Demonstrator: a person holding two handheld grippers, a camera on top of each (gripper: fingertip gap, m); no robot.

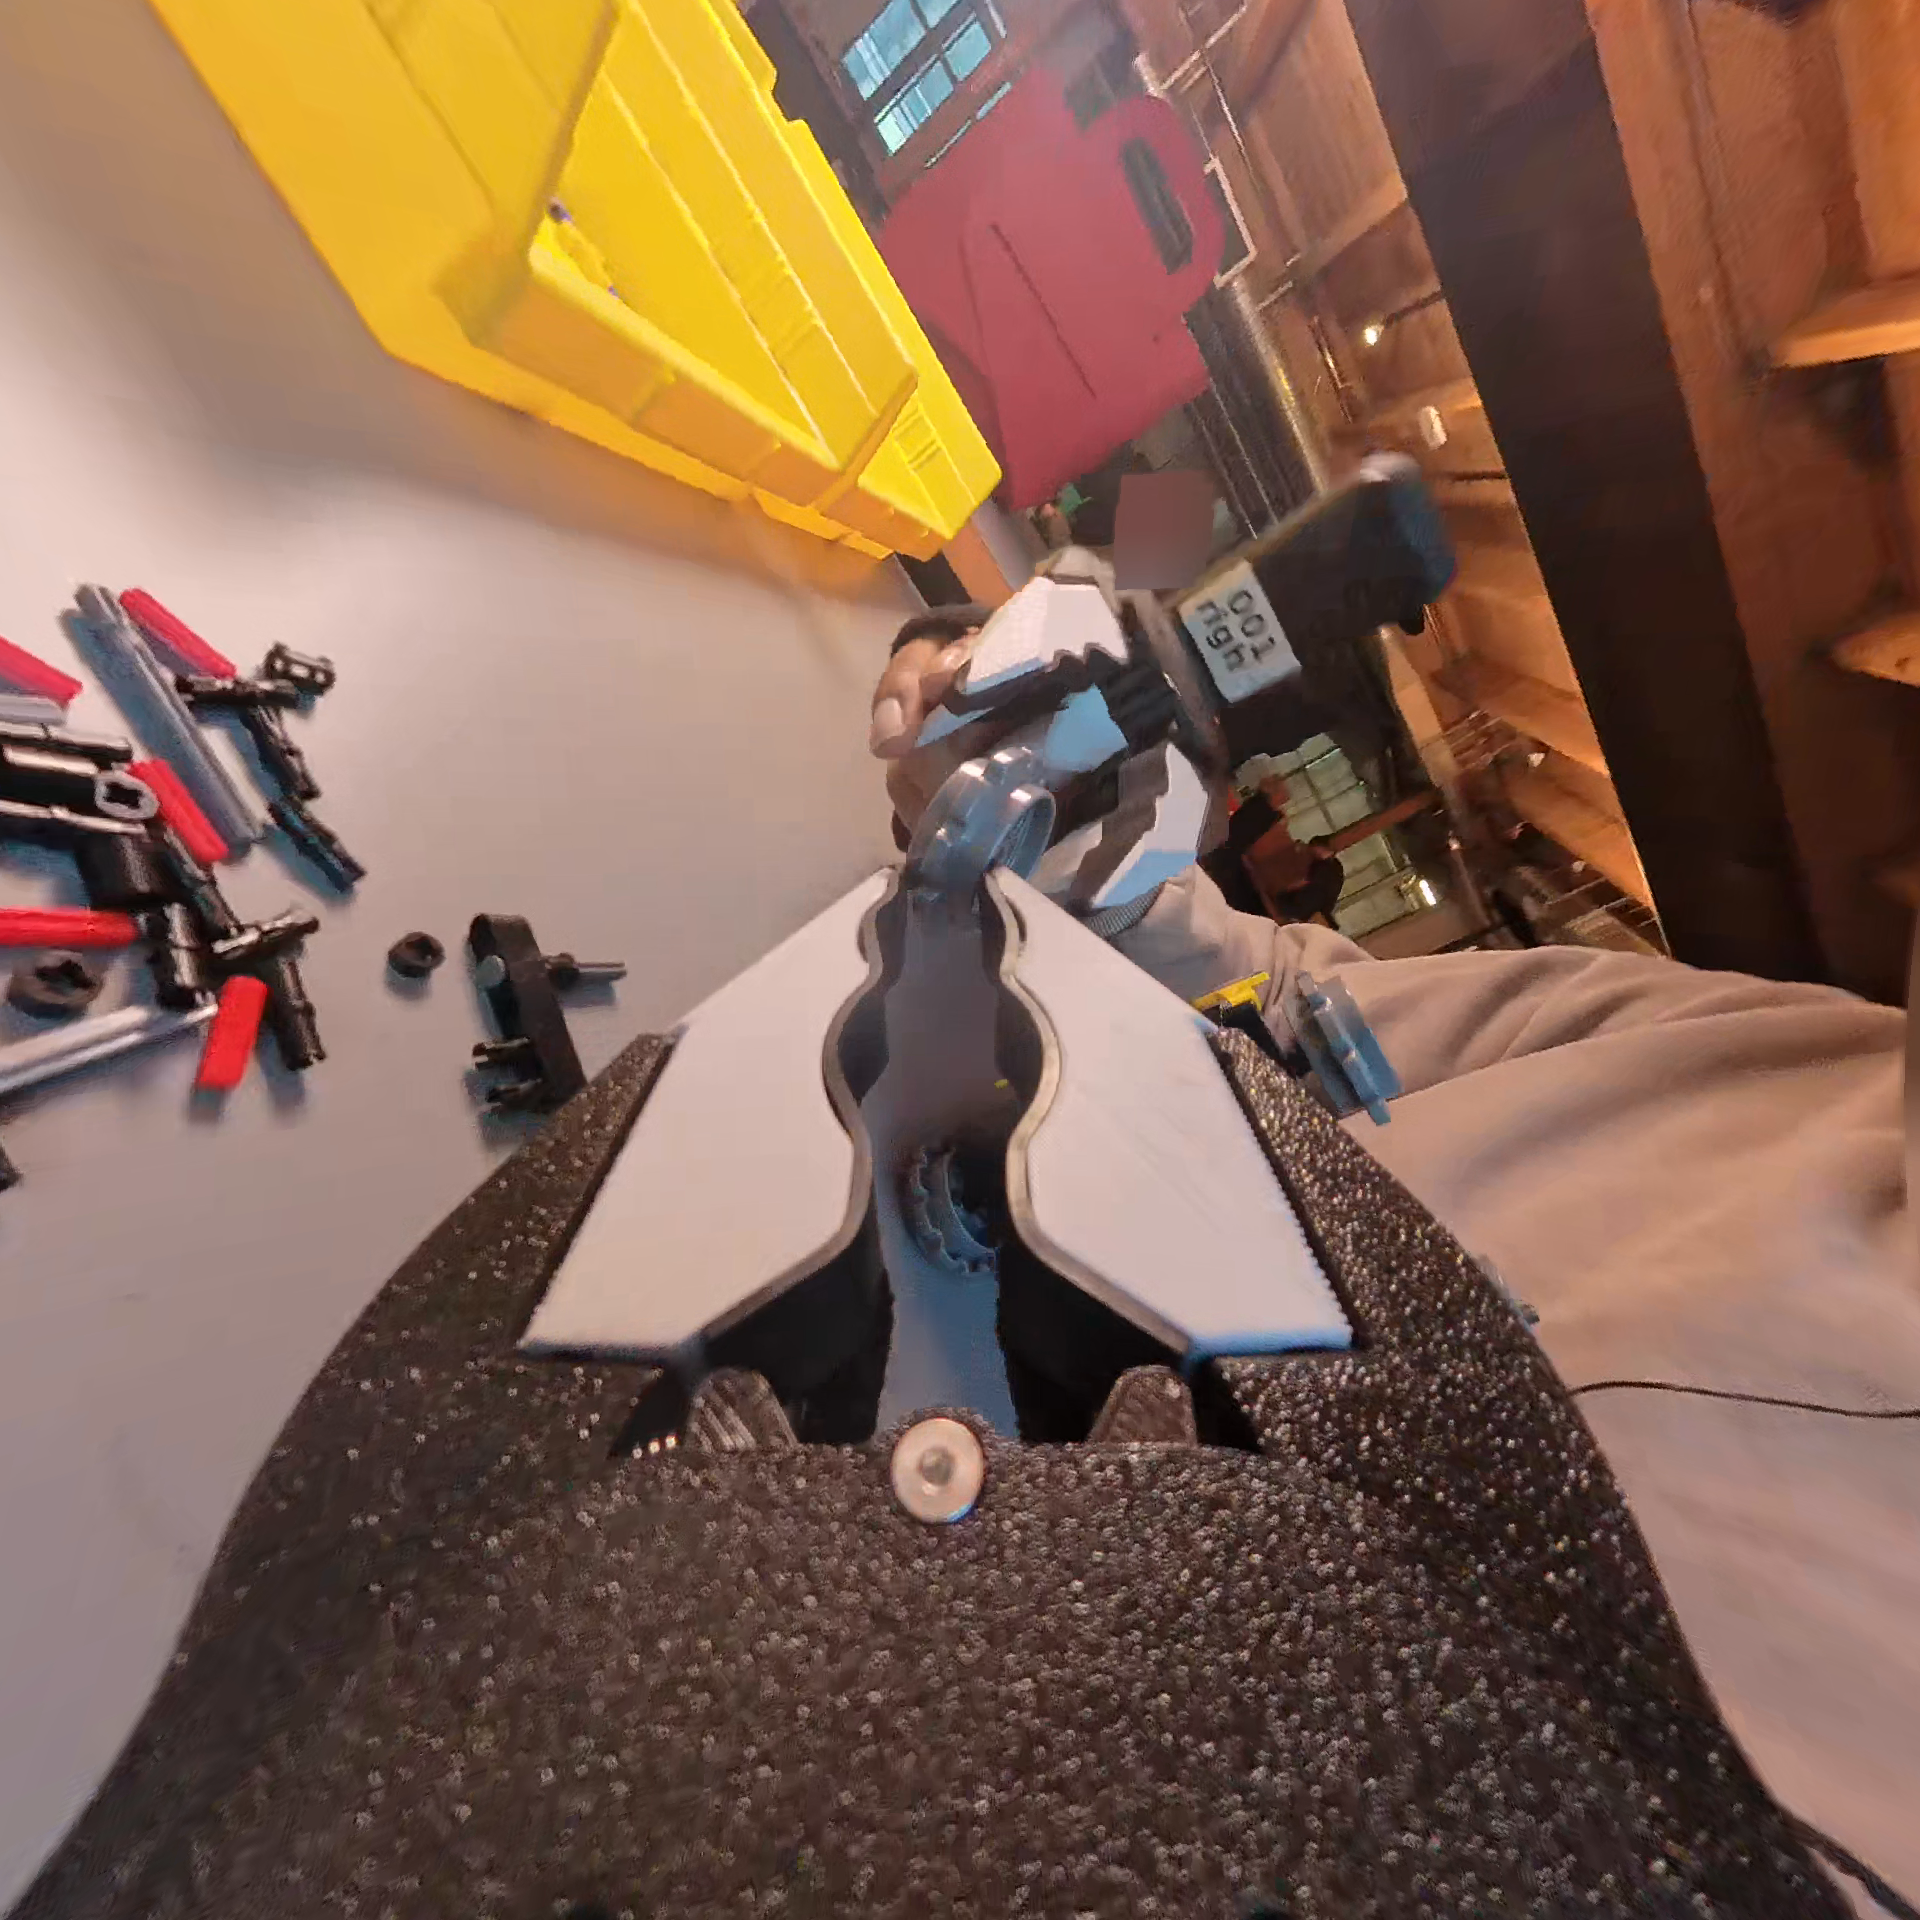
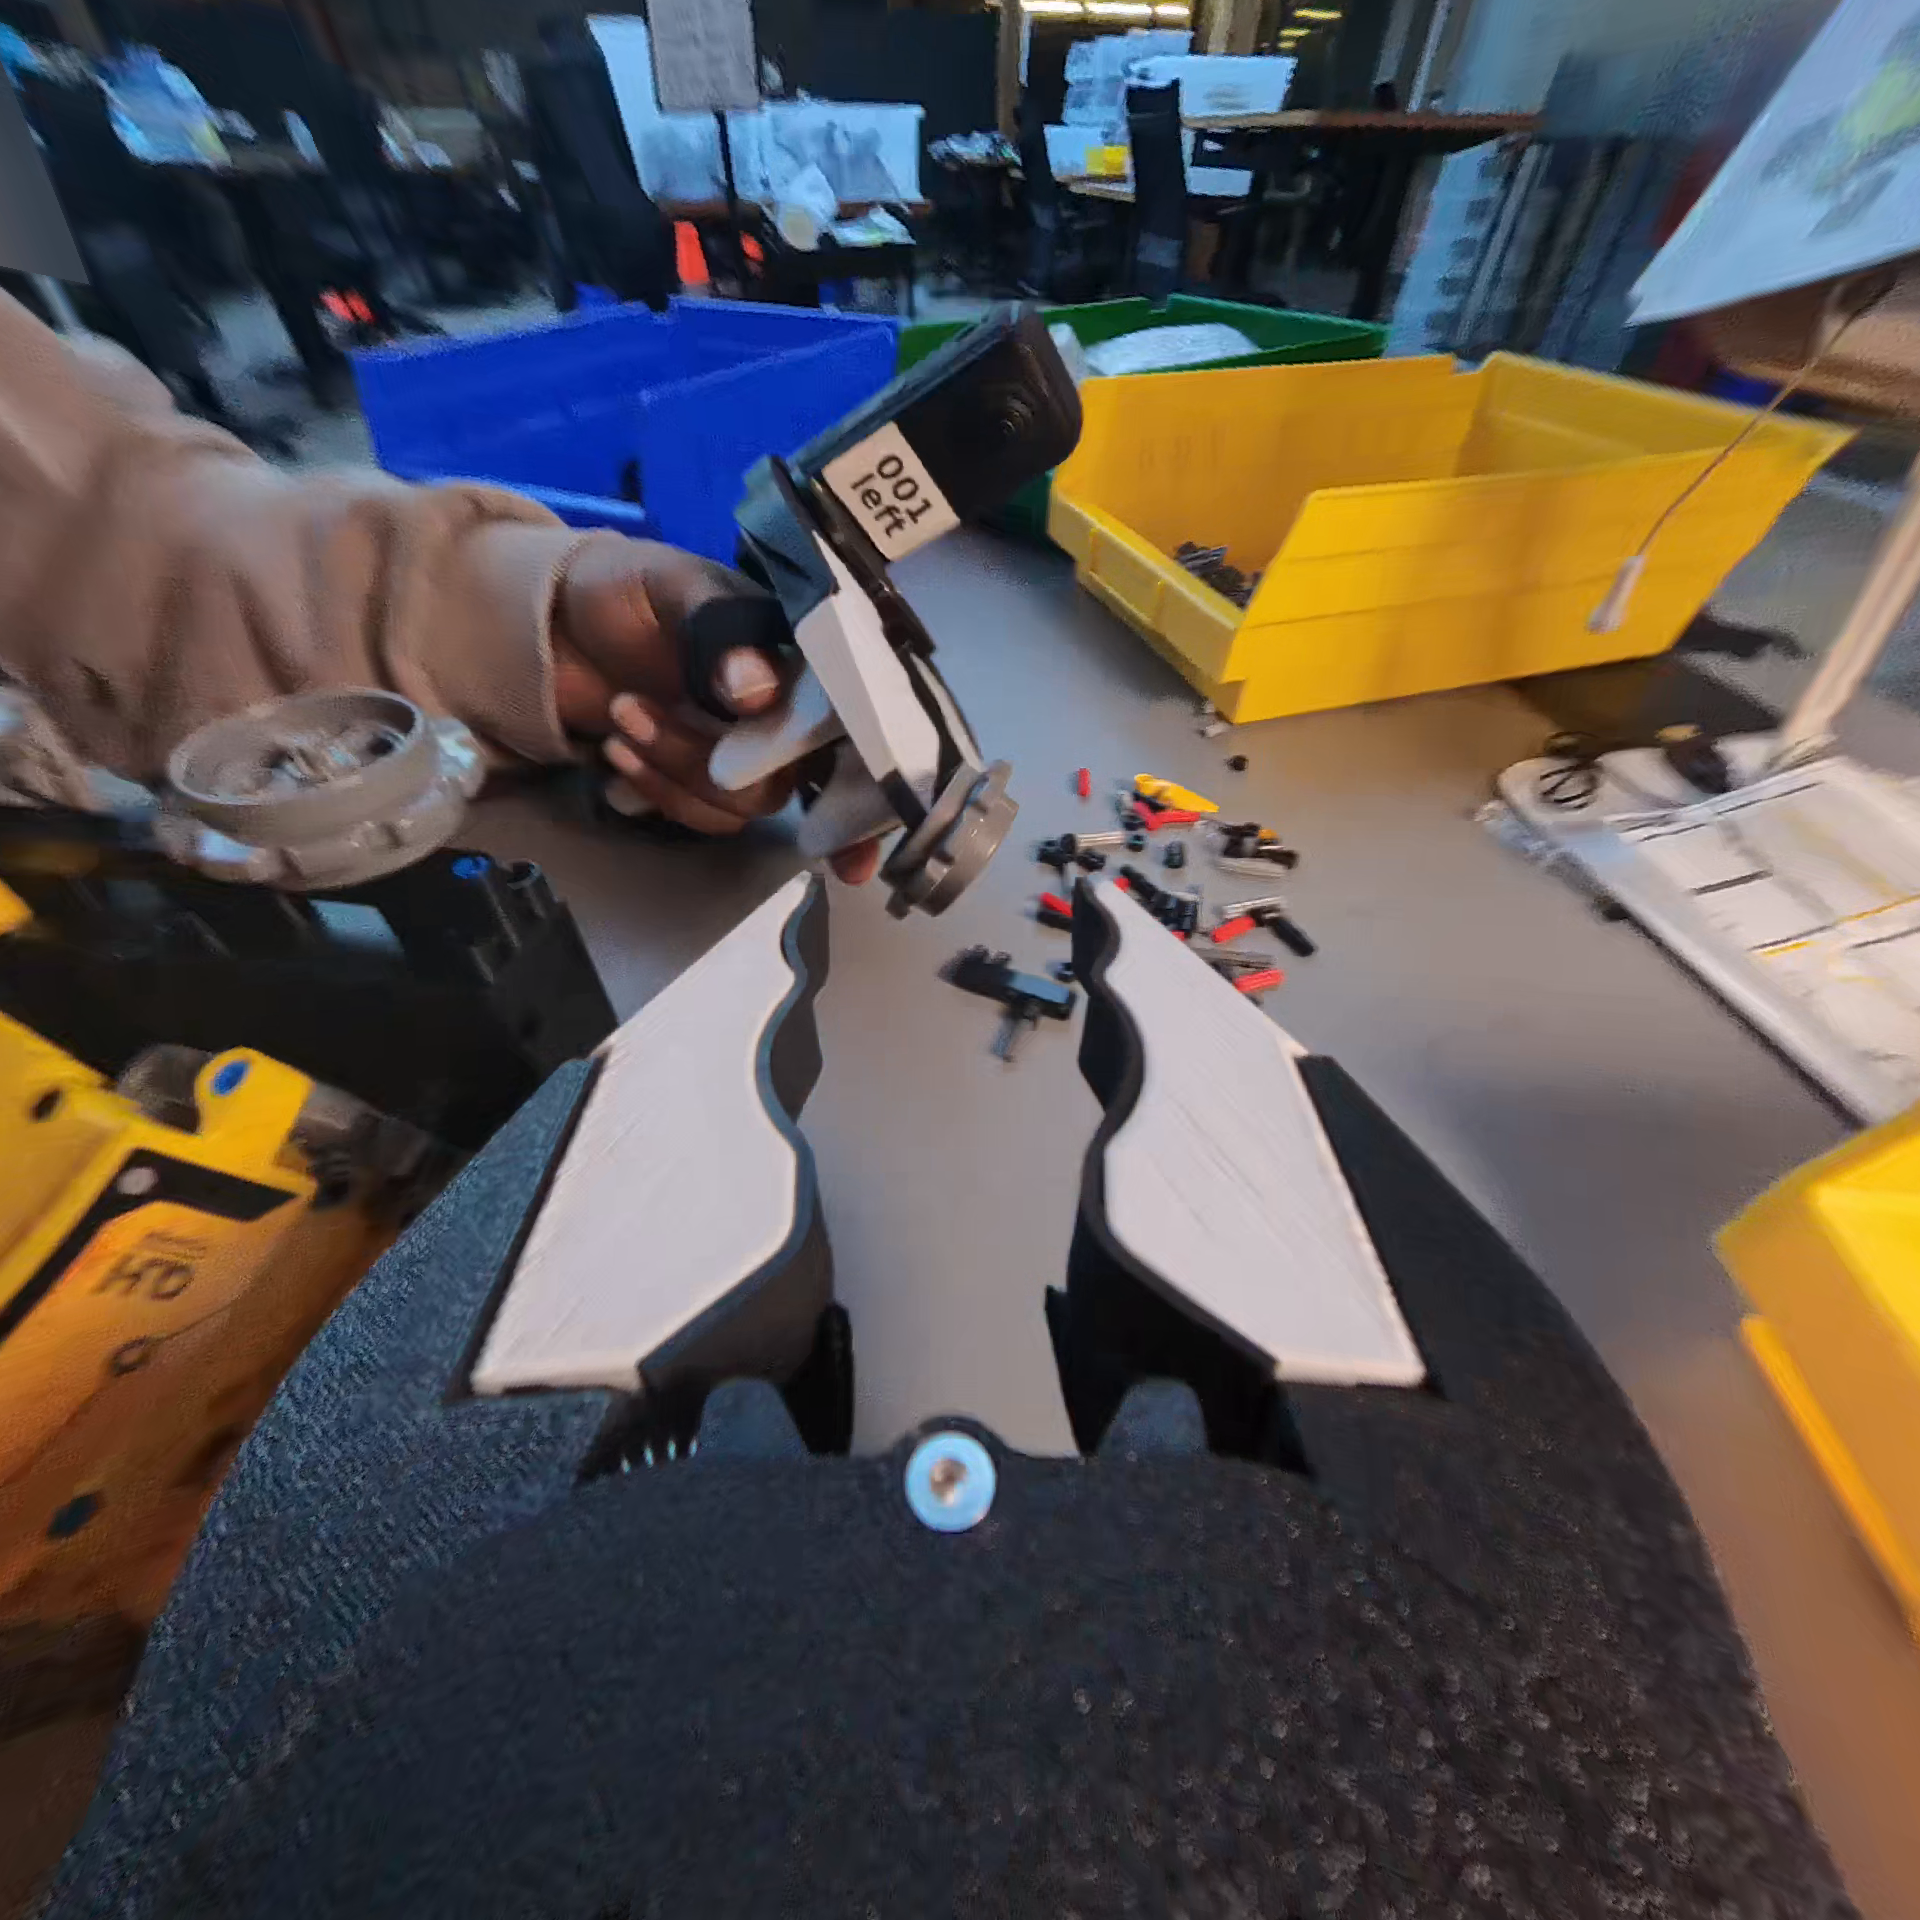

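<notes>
My left gripper (image 1: 940, 883) is shut on a grey round wheel-like part (image 1: 982, 826), pinched at its rim by the fingertips and held above the grey table (image 1: 468, 623). In the right wrist view the left gripper (image 2: 899, 805), held by a hand, shows with the grey round part (image 2: 961, 836) over the table. My right gripper (image 2: 951, 899) is open and empty, just below and in front of that part. It also shows in the left wrist view (image 1: 997, 696), close behind the part. A pile of small black, red and grey pins and rods (image 2: 1174, 883) lies on the table beyond it.
A yellow bin (image 2: 1403, 520) with small black parts, a blue bin (image 2: 623, 395) and a green bin (image 2: 1195, 322) stand at the back. A yellow and black model (image 2: 156, 1247) with a grey ring (image 2: 312, 769) is at left. Papers (image 2: 1766, 904) lie right; another yellow bin (image 2: 1849, 1299) is near right. Left and right tips are no more than a few centimetres apart.
</notes>
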